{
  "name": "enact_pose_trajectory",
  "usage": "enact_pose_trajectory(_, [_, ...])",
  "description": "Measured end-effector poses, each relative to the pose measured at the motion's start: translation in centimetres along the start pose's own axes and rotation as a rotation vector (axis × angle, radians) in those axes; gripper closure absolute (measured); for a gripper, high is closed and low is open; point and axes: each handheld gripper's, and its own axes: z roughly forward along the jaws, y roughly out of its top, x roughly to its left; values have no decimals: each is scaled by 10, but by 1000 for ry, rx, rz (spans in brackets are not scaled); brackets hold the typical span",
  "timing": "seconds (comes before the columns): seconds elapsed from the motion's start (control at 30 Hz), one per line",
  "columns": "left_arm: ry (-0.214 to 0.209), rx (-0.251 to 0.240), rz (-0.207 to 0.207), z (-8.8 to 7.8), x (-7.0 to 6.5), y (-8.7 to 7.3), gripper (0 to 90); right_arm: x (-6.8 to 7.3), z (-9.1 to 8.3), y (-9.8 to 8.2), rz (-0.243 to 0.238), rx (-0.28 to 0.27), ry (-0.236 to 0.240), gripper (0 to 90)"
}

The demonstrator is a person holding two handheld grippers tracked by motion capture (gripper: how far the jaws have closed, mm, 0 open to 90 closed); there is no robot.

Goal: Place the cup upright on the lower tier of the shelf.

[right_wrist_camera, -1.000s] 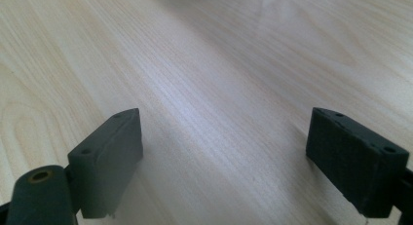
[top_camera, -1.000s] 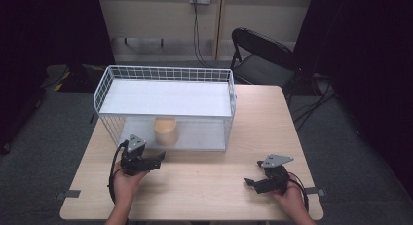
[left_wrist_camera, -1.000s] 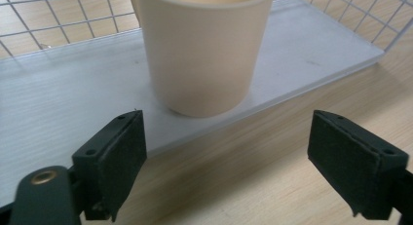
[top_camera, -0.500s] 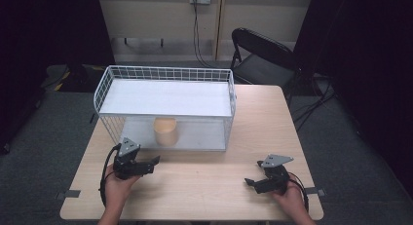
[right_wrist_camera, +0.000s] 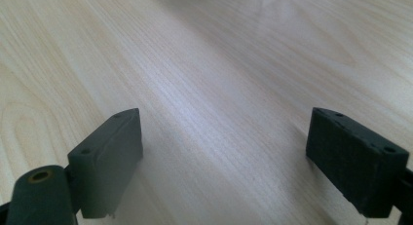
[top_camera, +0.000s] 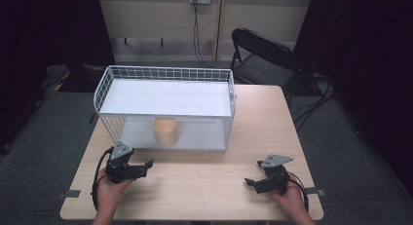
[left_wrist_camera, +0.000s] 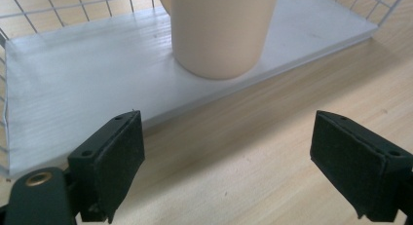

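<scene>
Pale wooden tabletop (top_camera: 204,186) stretches under both my hands. My left gripper (top_camera: 146,165) has its fingers (left_wrist_camera: 114,157) spread wide with nothing between them; the beige mug (left_wrist_camera: 221,30) stands just ahead of them on the white shelf (left_wrist_camera: 73,103) inside the wire rack (top_camera: 165,74). My right gripper (top_camera: 249,182) rests with fingers (right_wrist_camera: 358,157) apart, over bare wood.

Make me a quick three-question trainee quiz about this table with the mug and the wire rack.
1. True or false: the mug stands on the rack's lower shelf.
2. Which gripper is nearer the mug: A left gripper, B right gripper?
3. Fill in: both grippers' jaws are ____, with nothing between them.

Key: 1 true. 2 A; the left gripper view shows the mug close ahead. 3 open.
</scene>
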Motion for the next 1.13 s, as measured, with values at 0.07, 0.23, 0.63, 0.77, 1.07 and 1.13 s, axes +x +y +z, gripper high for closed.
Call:
enact_pose_trajectory(0.07, [3,1,1,-2,2,-2,122,0,0,0,0,0,0,127])
enact_pose_trajectory(0.23, [-11,7,-10,-4,5,-8,124,0,0,0,0,0,0,127])
enact_pose_trajectory(0.63, [-40,32,7,-5,13,-25,123,0,0,0,0,0,0,127])
enact_pose_trajectory(0.77, [-42,61,-3,-2,15,-31,126,0,0,0,0,0,0,127])
enact_pose_trajectory(1.07, [-31,80,3,-2,16,-35,141,0,0,0,0,0,0,127])
enact_pose_trajectory(1.13, [-29,82,-1,-2,16,-36,144,0,0,0,0,0,0,127])
